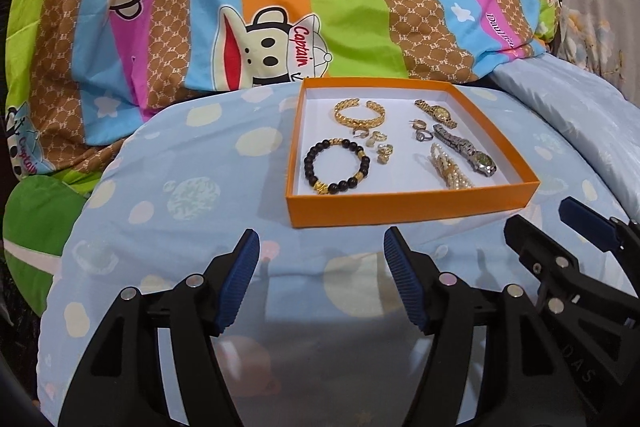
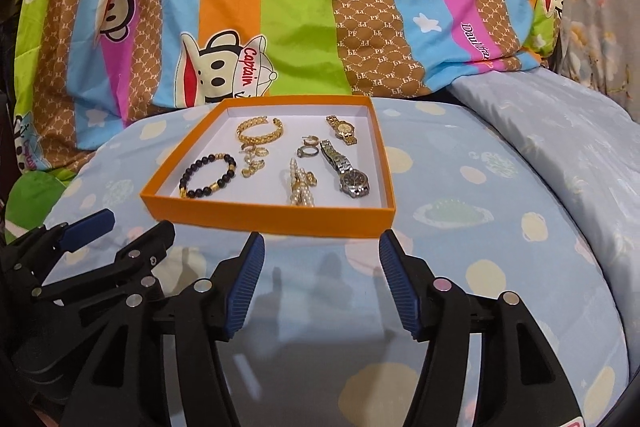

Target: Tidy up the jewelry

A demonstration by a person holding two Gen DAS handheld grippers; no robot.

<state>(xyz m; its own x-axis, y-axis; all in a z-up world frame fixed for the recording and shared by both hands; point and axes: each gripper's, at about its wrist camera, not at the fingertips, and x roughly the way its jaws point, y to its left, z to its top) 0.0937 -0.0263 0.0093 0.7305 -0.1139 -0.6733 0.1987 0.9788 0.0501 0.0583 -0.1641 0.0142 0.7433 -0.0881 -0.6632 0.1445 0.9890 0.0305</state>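
Observation:
An orange box point(image 1: 408, 205) point(image 2: 272, 219) with a white floor lies on a light blue spotted cushion. In it are a gold chain bracelet point(image 1: 360, 117) point(image 2: 260, 131), a black bead bracelet point(image 1: 336, 165) point(image 2: 208, 175), a gold watch point(image 1: 436, 113) point(image 2: 342, 129), a silver watch point(image 1: 466, 149) point(image 2: 344, 167), a pearl bracelet point(image 1: 450, 167) point(image 2: 300, 187) and several small rings and earrings point(image 1: 382, 145) point(image 2: 256, 159). My left gripper point(image 1: 320, 251) is open and empty, in front of the box. My right gripper point(image 2: 320, 251) is open and empty, beside it; it also shows in the left wrist view point(image 1: 536, 217).
A striped cartoon monkey blanket point(image 1: 280, 7) point(image 2: 280, 7) rises behind the box. A pale blue quilt point(image 1: 560, 99) point(image 2: 540, 115) lies at the right. A green cushion point(image 1: 36, 223) sits at the left. The spotted cushion point(image 1: 180, 207) point(image 2: 480, 227) curves down at its sides.

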